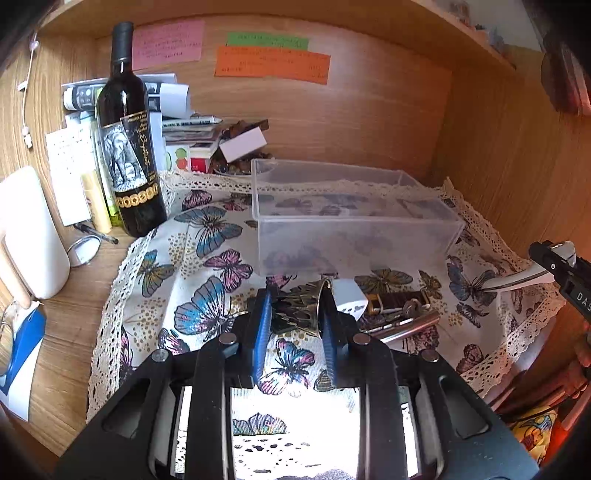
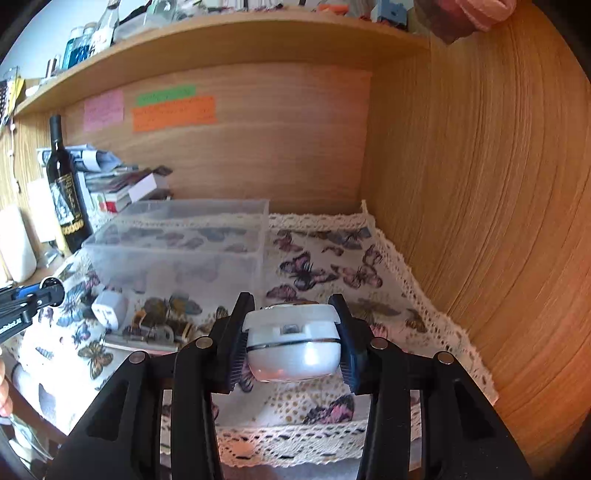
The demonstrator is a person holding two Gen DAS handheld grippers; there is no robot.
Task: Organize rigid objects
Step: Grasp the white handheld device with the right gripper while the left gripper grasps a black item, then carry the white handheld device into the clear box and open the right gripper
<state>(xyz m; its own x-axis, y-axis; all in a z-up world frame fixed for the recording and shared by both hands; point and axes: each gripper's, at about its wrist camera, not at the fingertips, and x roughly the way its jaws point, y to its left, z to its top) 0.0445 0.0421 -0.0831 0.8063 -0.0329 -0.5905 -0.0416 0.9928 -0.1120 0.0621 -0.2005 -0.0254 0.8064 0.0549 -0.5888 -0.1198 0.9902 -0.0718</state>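
Note:
My left gripper (image 1: 295, 295) is closed around a dark, gold-patterned metal piece (image 1: 300, 308) on the butterfly cloth (image 1: 207, 266). Beside it lie a white plug adapter (image 1: 349, 297), a brown padlock with keys (image 1: 400, 301) and a shiny metal bar (image 1: 410, 326). My right gripper (image 2: 291, 314) is shut on a white rounded device (image 2: 293, 343) and holds it above the cloth, right of the clear plastic box (image 2: 177, 240). The box also shows in the left wrist view (image 1: 347, 218), behind the small items. The right gripper shows at that view's right edge (image 1: 554, 266).
A dark wine bottle (image 1: 129, 147) stands at the left with papers, tubes and a white container (image 1: 33, 232) around it. Wooden walls close the back and right (image 2: 480, 203). A shelf (image 2: 221, 33) hangs overhead. Colored notes (image 1: 271, 61) are on the back wall.

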